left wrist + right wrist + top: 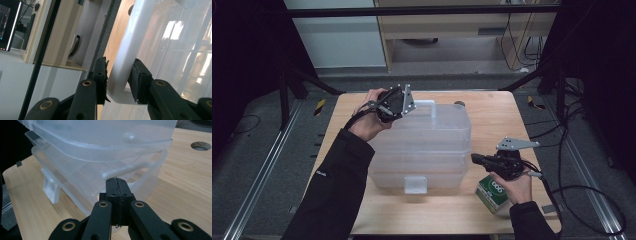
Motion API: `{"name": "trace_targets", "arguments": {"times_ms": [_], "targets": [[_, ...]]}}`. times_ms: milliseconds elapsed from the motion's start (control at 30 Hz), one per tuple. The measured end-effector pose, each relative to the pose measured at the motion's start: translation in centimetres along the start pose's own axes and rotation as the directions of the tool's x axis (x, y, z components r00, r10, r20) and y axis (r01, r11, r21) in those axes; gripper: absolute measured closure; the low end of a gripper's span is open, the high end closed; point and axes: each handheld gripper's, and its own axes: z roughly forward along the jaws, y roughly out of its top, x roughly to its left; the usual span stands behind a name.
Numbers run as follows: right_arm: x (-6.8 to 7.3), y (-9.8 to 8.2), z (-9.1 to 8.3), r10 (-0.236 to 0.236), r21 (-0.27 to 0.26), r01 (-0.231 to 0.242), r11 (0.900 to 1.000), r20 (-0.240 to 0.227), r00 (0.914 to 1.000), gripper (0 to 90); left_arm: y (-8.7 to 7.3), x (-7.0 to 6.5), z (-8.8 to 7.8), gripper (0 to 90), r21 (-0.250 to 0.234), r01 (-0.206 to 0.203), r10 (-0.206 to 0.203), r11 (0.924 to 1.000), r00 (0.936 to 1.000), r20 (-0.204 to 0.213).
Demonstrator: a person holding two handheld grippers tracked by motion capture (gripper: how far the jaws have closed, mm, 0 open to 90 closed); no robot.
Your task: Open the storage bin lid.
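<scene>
The left gripper (119, 80) has its jaws partly open around the white handle (122, 62) at the far edge of the clear plastic storage box (422, 145) in the middle of the wooden table (492, 120), pads near it, though I cannot tell whether they press. The right gripper (117, 188), pressed shut and empty, points at the box's near right corner, beside a green-and-white carton (492, 192). I'd seat that handle deep between the pads and squeeze squarely before pulling, with the right steadying the box.
</scene>
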Motion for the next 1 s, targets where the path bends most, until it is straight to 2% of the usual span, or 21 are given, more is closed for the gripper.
{"name": "trace_targets", "arguments": {"times_ms": [233,367,533,600,633,733,767,800,867,1000], "targets": [[0.0,0.1,0.1,0.006,-0.023,-0.006,1.0,-0.023,0.9997,90.0,0.0,0.1,0.1,68.0,0.0,0.008,-0.008,1.0,1.0,0.002],[0.2,0.4,0.3,-0.012,-0.035,0.012,0.999,-0.022,0.9997,90.0,0.0,0.1,0.0,67.7,-0.001,0.009,-0.009,1.0,0.9999,0.004],[0.5,0.8,0.5,-0.011,-0.046,0.009,0.999,-0.026,0.9996,90.0,-0.2,0.1,-0.1,66.9,-0.007,0.016,-0.016,0.9999,0.9998,0.011],[0.5,0.8,0.5,-0.012,-0.043,0.011,0.999,-0.024,0.9997,90.0,-0.3,0.1,-0.1,65.7,-0.011,0.03,-0.03,0.9995,0.9994,0.018],[0.5,0.7,0.7,-0.01,-0.032,0.01,0.999,-0.022,0.9997,90.0,-0.4,0.1,-0.3,61.4,-0.014,0.044,-0.044,0.9989,0.9987,0.025],[0.5,0.6,0.8,-0.01,-0.024,0.01,1.0,-0.021,0.9997,90.0,-0.7,0.2,-0.5,56.5,-0.021,0.056,-0.056,0.9982,0.998,0.031],[0.5,0.6,0.9,-0.008,-0.02,0.008,1.0,-0.021,0.9997,90.0,-1.1,0.3,-0.7,55.3,-0.038,0.078,-0.077,0.9962,0.9962,0.042],[0.5,0.6,0.9,-0.008,-0.02,0.008,1.0,-0.021,0.9997,90.0,-1.1,0.3,-0.7,53.8,-0.038,0.078,-0.077,0.9962,0.9962,0.042],[0.5,0.6,0.8,-0.008,-0.021,0.007,1.0,-0.021,0.9997,90.0,-1.6,0.5,-1.2,51.9,-0.057,0.109,-0.105,0.9925,0.9928,0.057],[0.6,0.6,0.8,-0.009,-0.02,0.009,1.0,-0.018,0.9998,90.0,-2.7,0.9,-2.2,47.6,-0.123,0.168,-0.157,0.9781,0.983,0.096]]}}
